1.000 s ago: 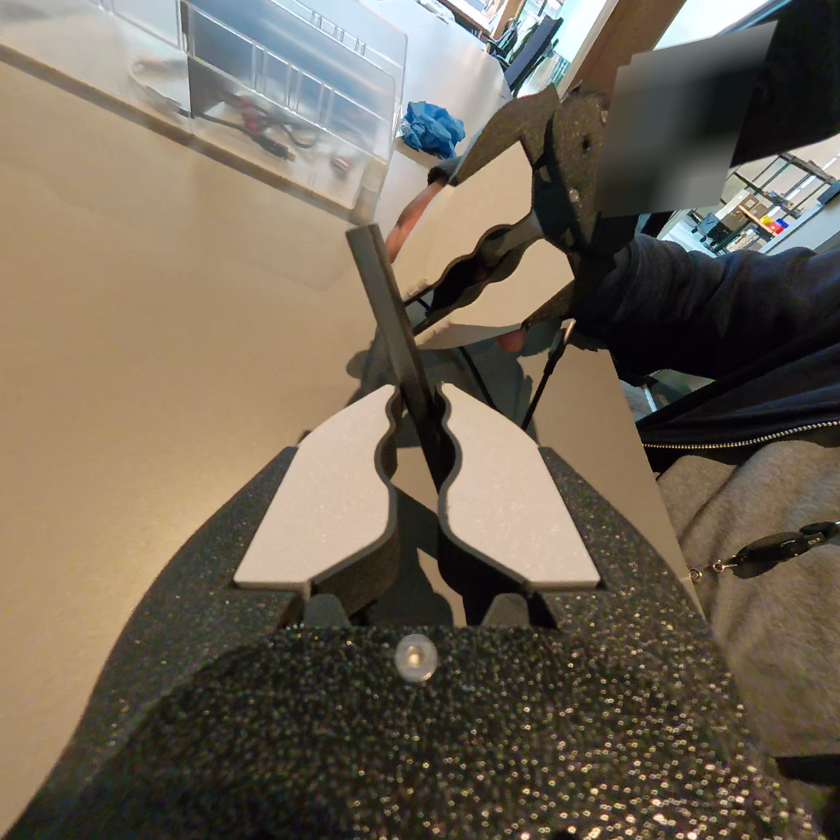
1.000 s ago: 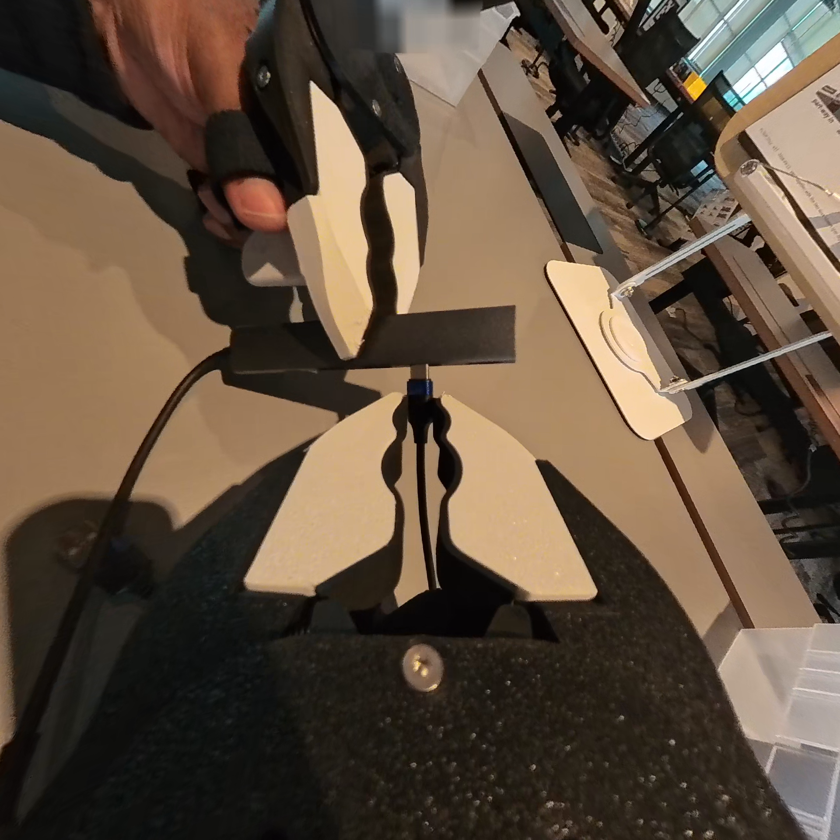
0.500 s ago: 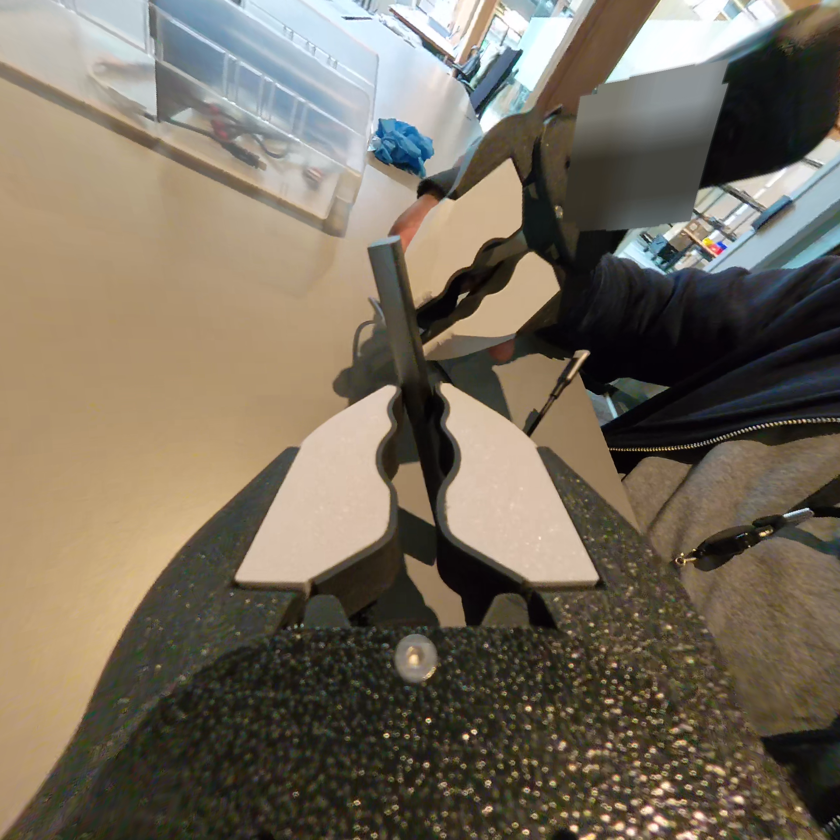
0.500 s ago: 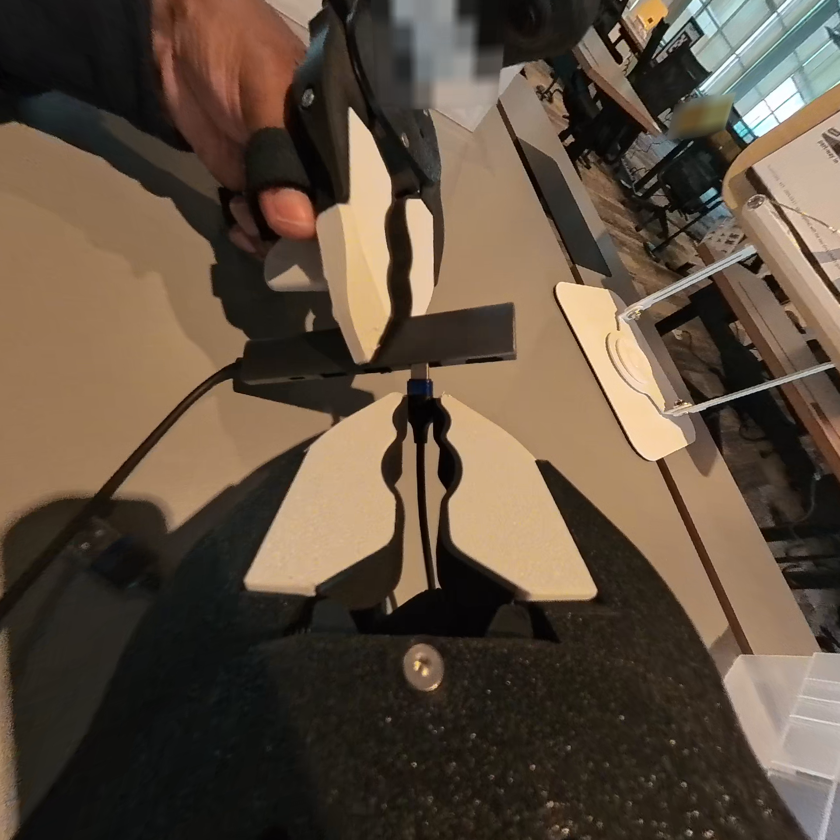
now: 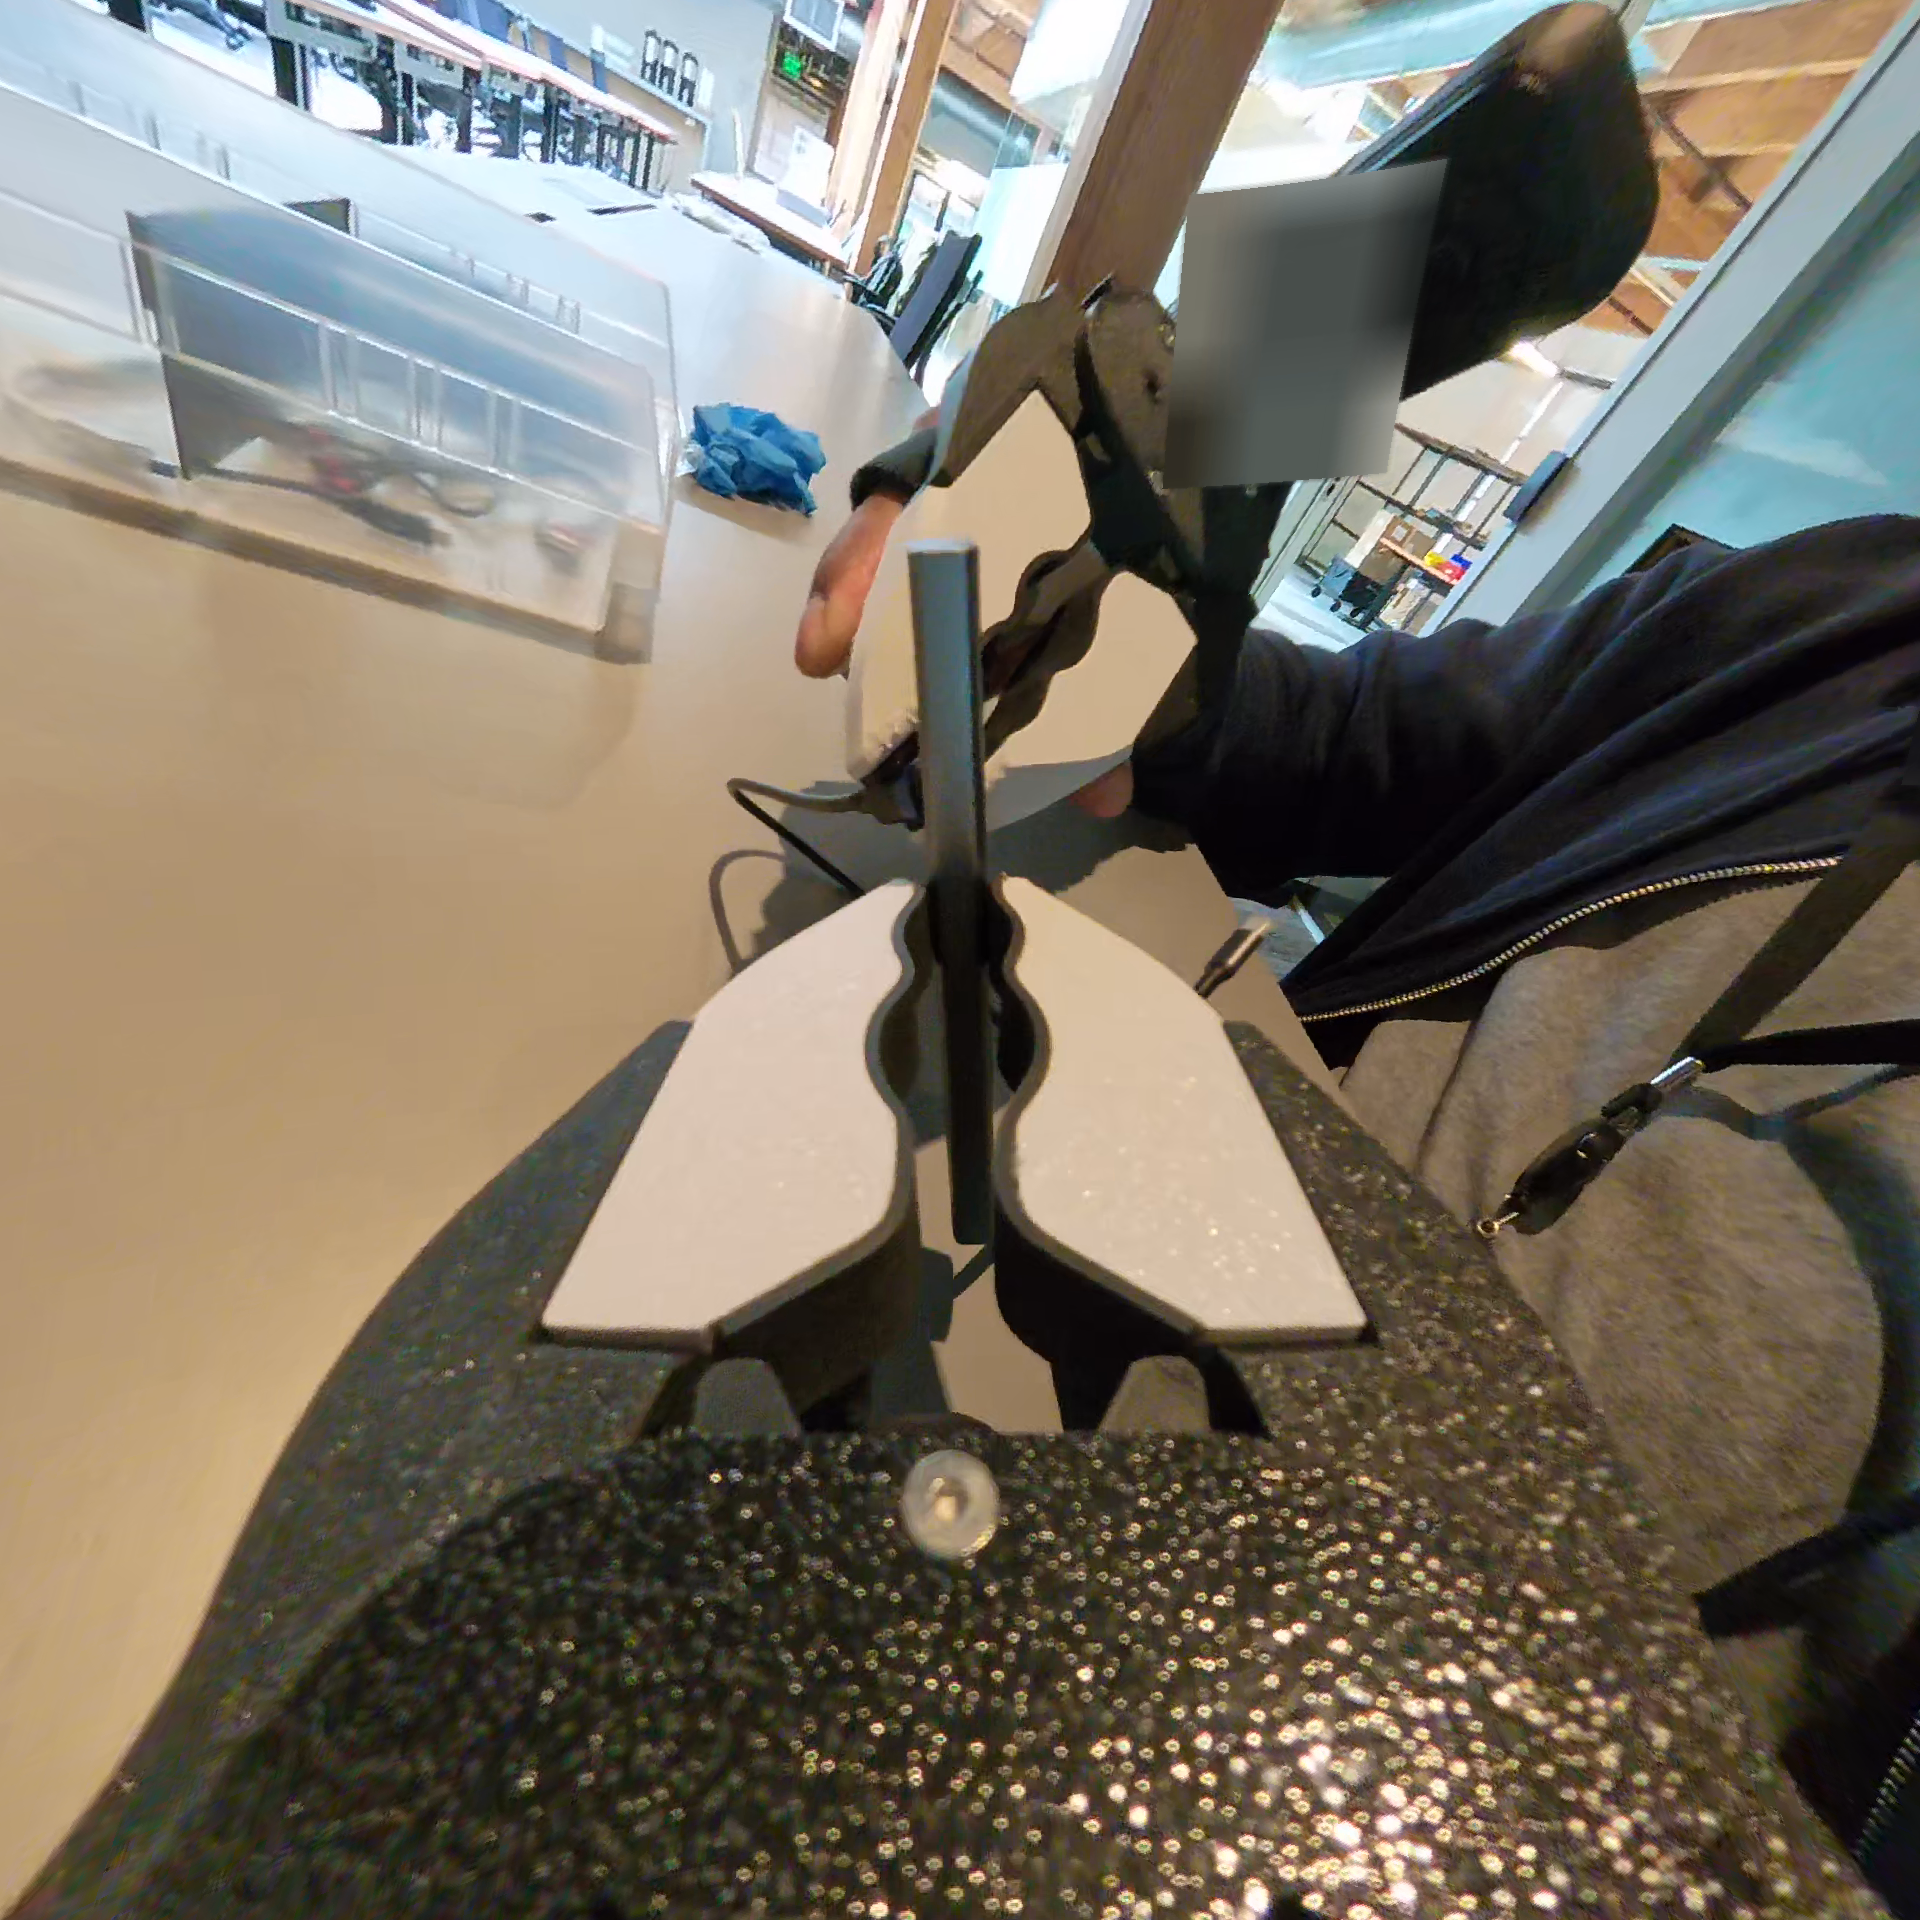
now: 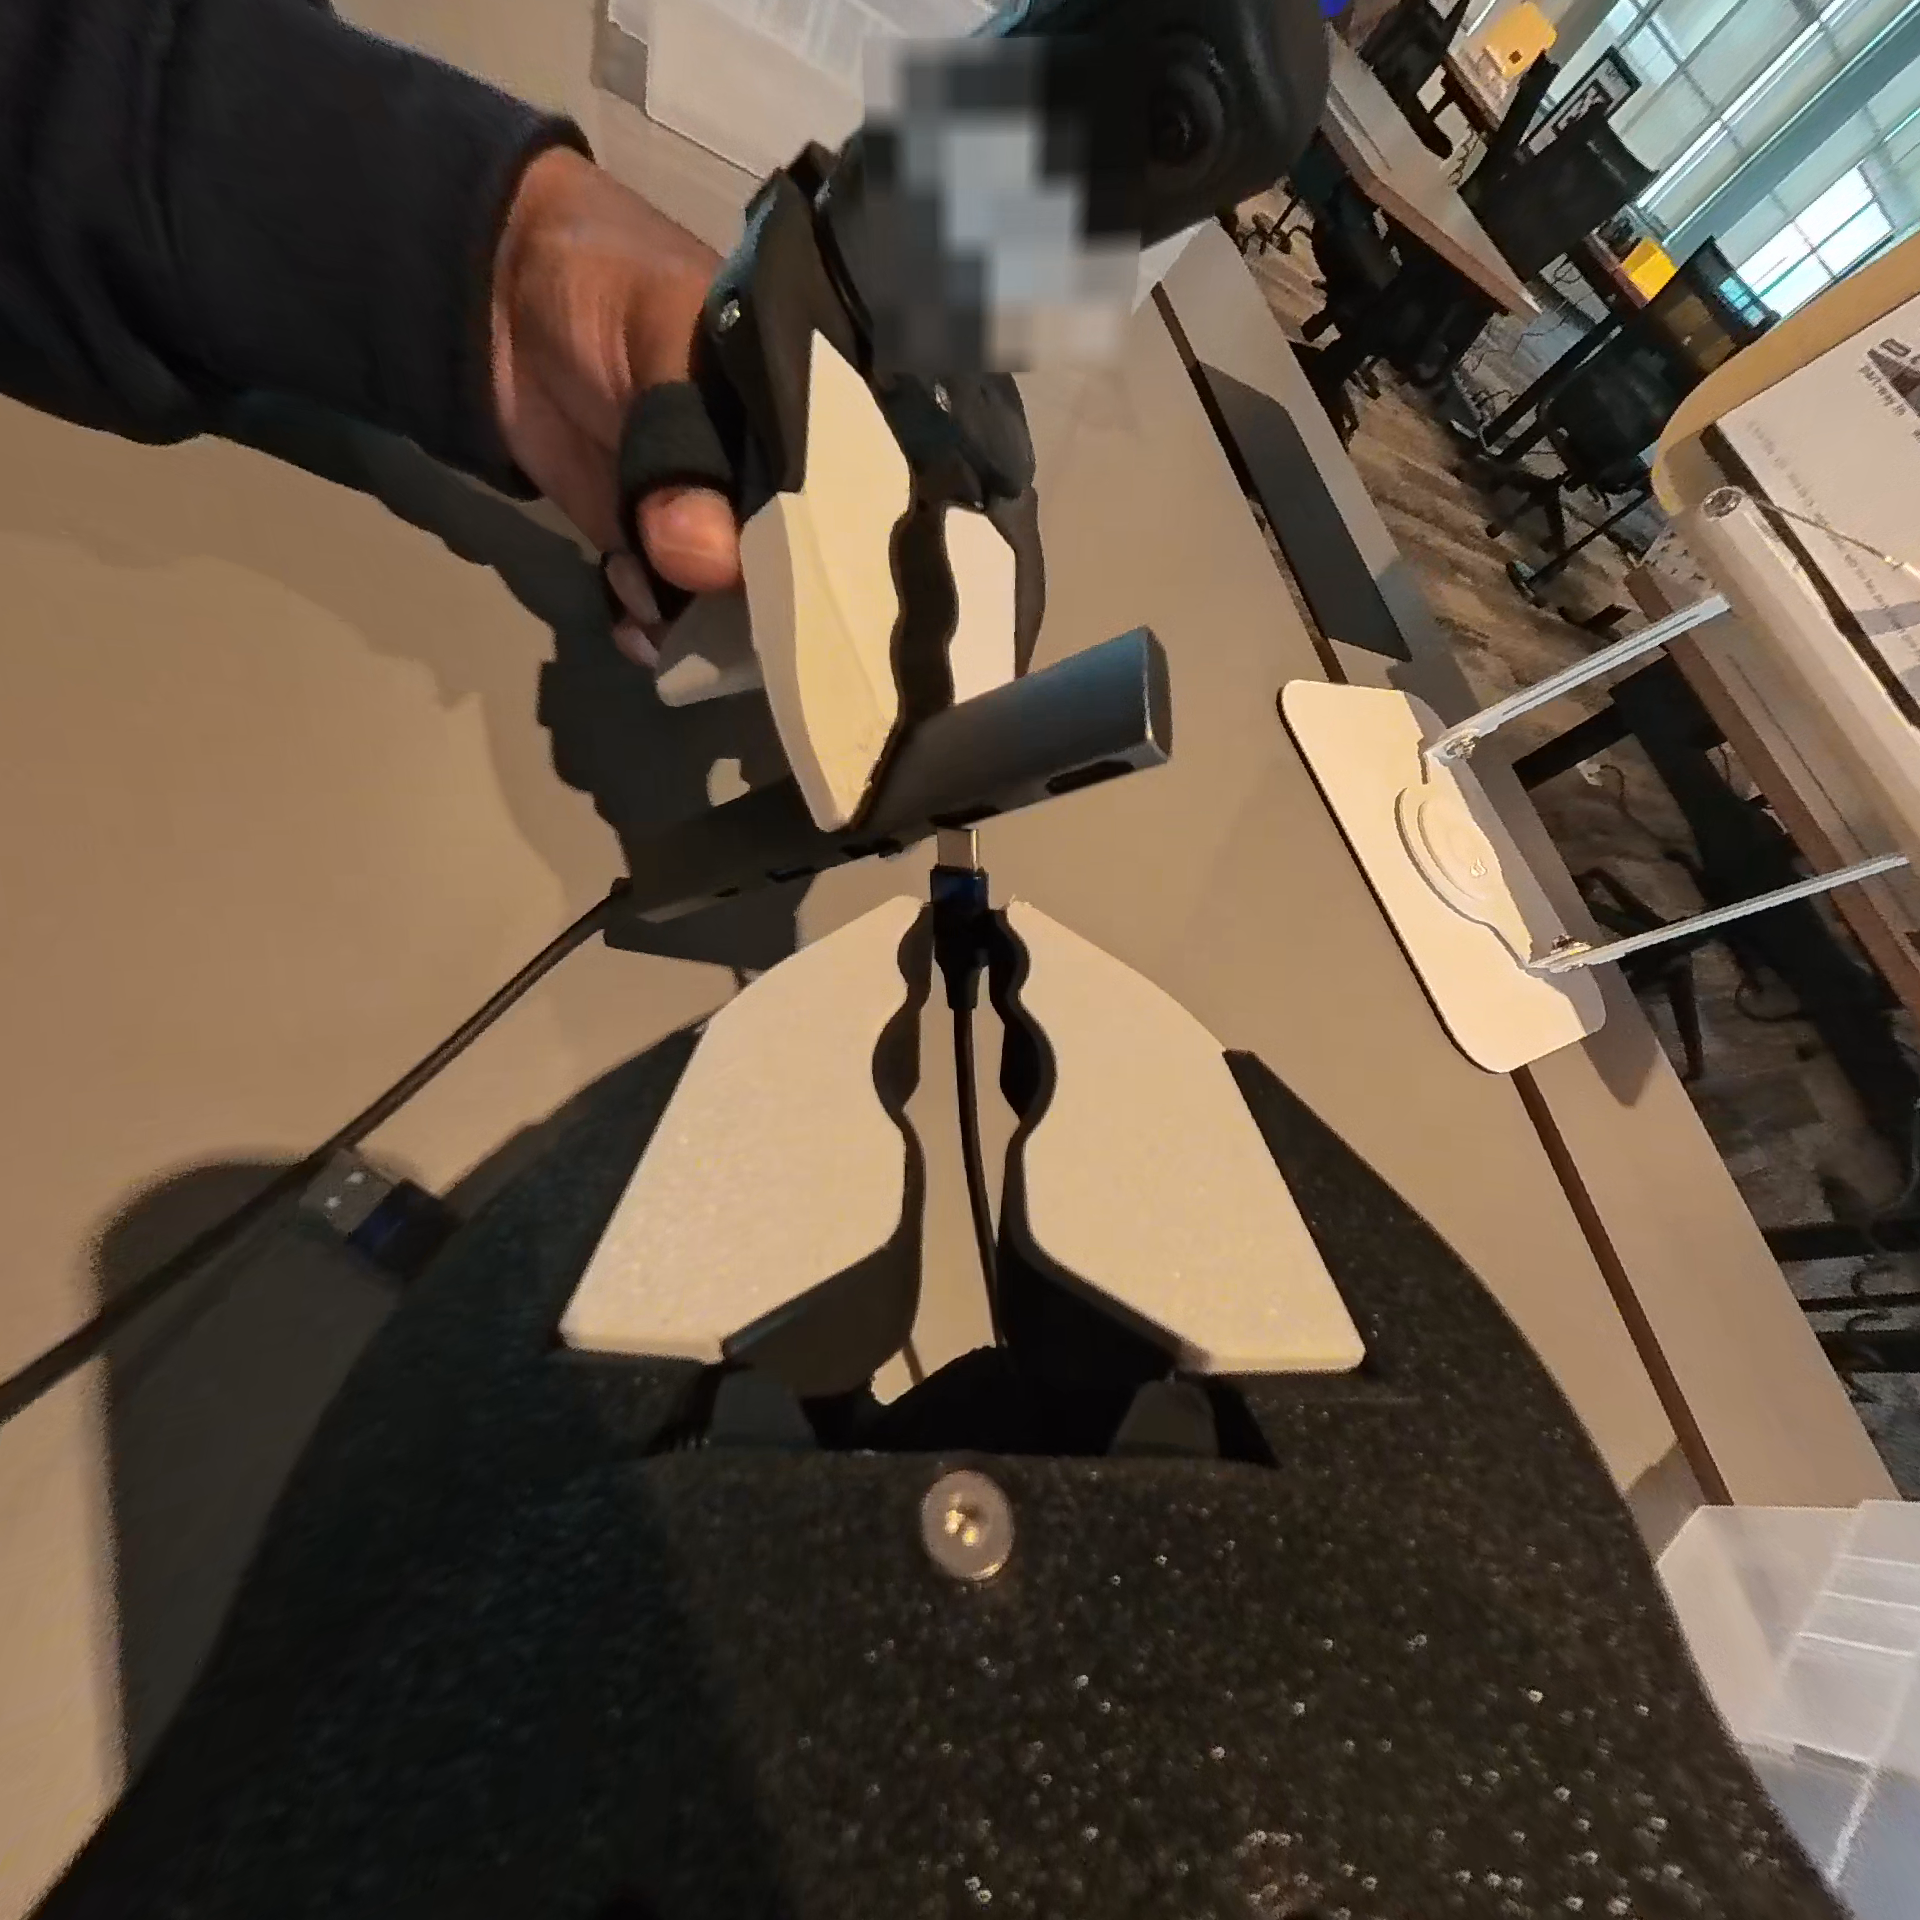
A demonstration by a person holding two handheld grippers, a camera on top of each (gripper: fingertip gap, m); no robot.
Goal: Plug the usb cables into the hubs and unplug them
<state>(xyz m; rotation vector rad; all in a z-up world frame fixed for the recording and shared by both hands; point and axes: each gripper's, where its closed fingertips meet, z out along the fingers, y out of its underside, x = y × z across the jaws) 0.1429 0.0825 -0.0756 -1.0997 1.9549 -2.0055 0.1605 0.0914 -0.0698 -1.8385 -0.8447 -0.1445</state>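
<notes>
My left gripper (image 5: 954,914) is clamped on the hub (image 5: 948,727), lifted off the table (image 5: 312,883). My right gripper (image 6: 961,909) pinches the cable (image 6: 971,1122) — its plug (image 6: 958,844) meets the hub's port edge, metal showing.

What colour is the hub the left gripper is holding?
Dark grey, metallic-looking hub; it shows best in the right wrist view.
</notes>
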